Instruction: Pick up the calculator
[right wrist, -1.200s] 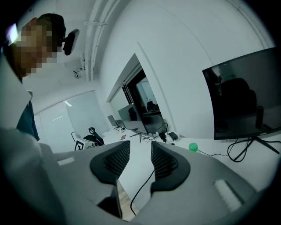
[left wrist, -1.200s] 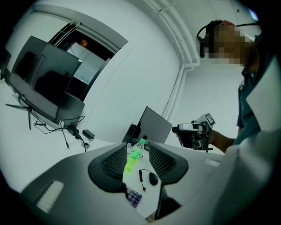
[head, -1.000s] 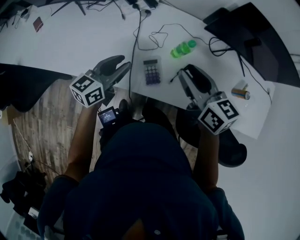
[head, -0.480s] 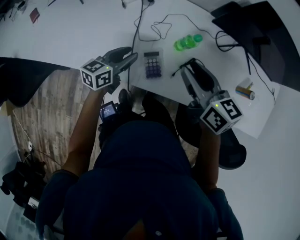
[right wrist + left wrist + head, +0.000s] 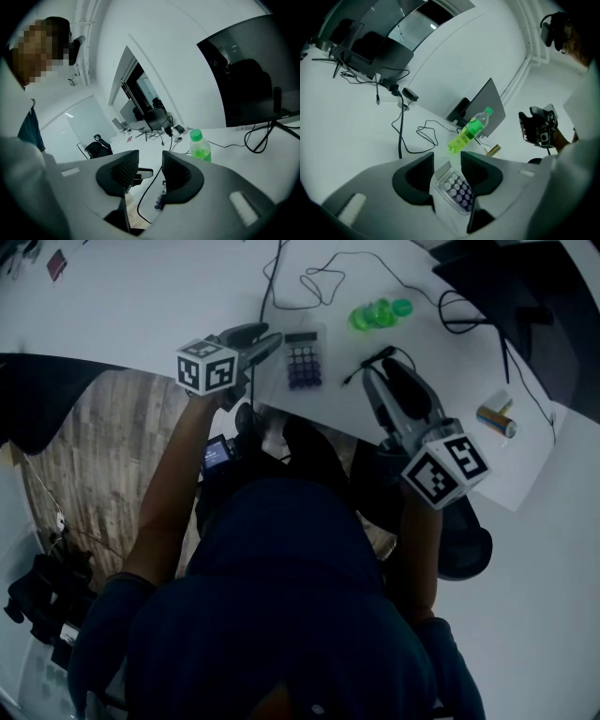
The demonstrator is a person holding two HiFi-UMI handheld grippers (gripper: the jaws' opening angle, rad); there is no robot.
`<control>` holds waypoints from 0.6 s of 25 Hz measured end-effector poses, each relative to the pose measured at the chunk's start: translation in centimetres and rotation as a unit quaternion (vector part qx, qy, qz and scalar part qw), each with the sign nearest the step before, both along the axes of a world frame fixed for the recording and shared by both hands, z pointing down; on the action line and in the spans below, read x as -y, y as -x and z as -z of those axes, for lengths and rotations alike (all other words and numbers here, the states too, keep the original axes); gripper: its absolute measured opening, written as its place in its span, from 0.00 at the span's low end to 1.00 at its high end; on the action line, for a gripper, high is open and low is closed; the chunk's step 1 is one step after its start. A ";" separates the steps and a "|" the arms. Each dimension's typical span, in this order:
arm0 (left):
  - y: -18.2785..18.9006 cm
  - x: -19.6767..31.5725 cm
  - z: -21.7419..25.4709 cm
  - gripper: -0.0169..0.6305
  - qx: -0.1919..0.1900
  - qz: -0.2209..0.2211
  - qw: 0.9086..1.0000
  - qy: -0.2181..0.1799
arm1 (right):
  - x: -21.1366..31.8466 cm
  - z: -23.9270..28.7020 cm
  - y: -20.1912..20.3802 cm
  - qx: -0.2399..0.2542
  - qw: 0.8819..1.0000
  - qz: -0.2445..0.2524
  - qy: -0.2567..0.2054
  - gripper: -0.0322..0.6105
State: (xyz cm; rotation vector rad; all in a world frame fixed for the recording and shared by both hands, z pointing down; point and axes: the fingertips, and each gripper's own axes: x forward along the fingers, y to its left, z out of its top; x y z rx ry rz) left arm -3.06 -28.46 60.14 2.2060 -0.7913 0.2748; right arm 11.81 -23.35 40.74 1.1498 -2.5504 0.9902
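While my left claw (image 5: 267,341) frames it, calculator: grey plastic calculator (image 5: 304,360), round purple keys, upper centre on smooth white table (image 5: 141,296).
Left claw: spread, just opened wider, ribbed pads clear.
Right claw (image 5: 384,382): spread, empty.

Left gripper (image 5: 266,341) jaws just opening, nothing between them yet, tips right beside the calculator (image 5: 304,362); green bottle (image 5: 378,313) further back.

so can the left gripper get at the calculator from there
Probably yes. The left gripper points at the calculator, which lies flat just ahead, in line with the gap. Its jaws have just been opening and press on nothing. The cable lies off to one side and the bottle beyond.
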 end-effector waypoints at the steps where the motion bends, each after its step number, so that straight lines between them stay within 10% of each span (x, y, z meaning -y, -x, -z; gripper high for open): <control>1: -0.1 0.1 -0.5 0.30 0.003 -0.001 1.000 0.005 | 0.1 -0.1 -0.1 0.000 1.000 0.000 0.002 0.26; 15: -2.1 0.8 -6.4 0.33 0.043 -0.014 0.997 0.069 | 0.8 -2.0 -0.9 0.005 1.000 -0.006 0.025 0.26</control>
